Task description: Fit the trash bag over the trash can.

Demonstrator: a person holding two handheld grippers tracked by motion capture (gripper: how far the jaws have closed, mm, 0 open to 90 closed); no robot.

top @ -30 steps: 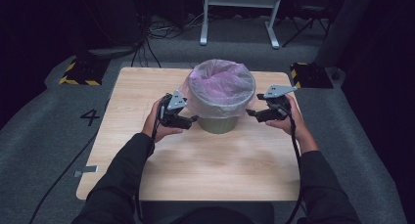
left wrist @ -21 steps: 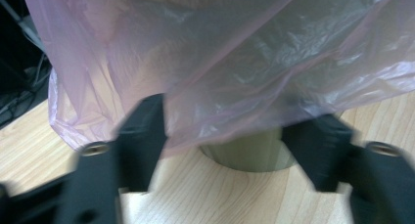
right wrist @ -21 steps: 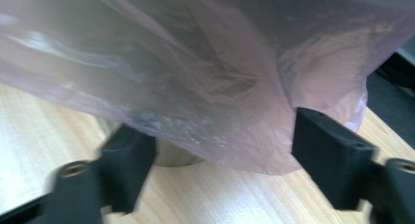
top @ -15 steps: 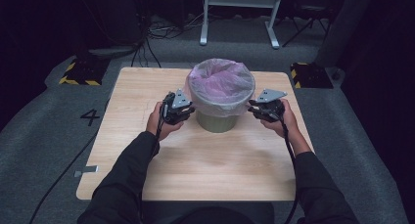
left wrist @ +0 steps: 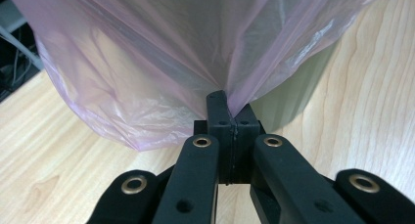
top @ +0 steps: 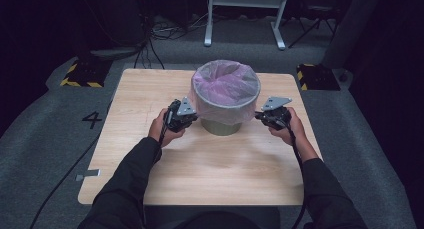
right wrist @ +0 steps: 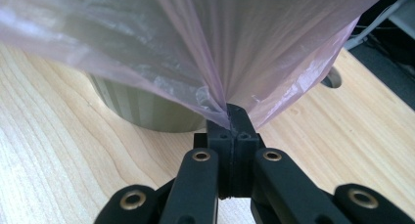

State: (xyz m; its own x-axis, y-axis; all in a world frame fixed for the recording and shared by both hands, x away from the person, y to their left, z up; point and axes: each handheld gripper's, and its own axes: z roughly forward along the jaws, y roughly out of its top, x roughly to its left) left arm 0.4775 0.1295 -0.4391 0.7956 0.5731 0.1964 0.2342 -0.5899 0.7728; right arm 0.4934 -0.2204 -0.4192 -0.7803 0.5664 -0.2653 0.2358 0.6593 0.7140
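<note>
Both grippers, left (top: 192, 114) and right (top: 260, 116), have just closed, pinching the pink bag's (top: 226, 84) overhanging skirt. Thin, translucent, wrinkled plastic lines a grey ribbed bin (top: 221, 127) on the wooden table (top: 210, 174).

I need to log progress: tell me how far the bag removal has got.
Done: both grips are made. The left gripper and the right gripper have just closed onto the overhanging pink bag, one on each side. In hand: the pinch on the film. Left: lifting it, since the liner is draped over the bin rim.
</note>
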